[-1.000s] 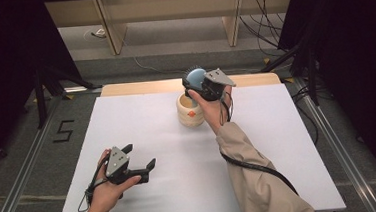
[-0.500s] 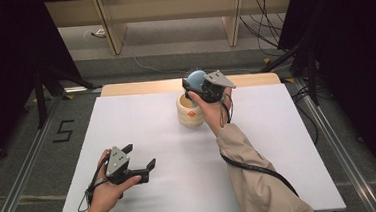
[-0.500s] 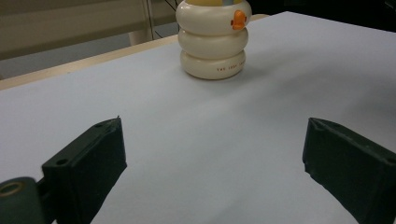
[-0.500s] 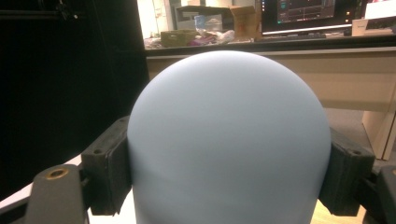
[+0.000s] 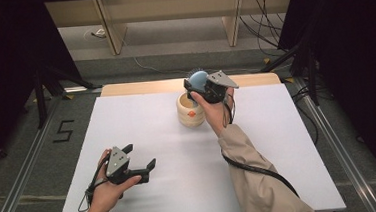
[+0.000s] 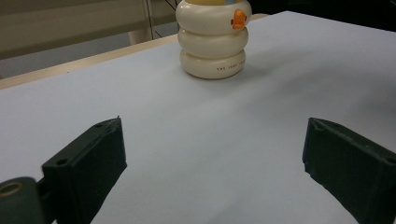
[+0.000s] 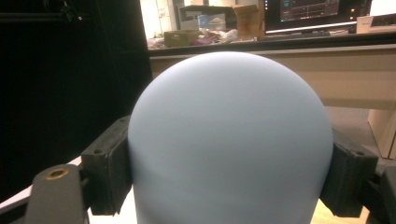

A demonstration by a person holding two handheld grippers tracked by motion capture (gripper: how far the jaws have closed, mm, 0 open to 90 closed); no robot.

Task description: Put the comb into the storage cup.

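Blue brush [image 5: 197,78] clamped in your right gripper [image 5: 195,88], you are hovering over the holder [image 5: 190,111]; lower next. Left gripper [image 5: 138,158] is gaping wide.

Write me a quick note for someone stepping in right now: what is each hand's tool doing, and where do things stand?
Right gripper: shut on the pale blue rounded brush, held above the cream ribbed ceramic holder at the far middle of the white table.
Left gripper: open, holding nothing, resting at the near left.
Done: brush gripped and held over the holder.
Left: probably set the brush into the holder or move it away; I cannot tell which.
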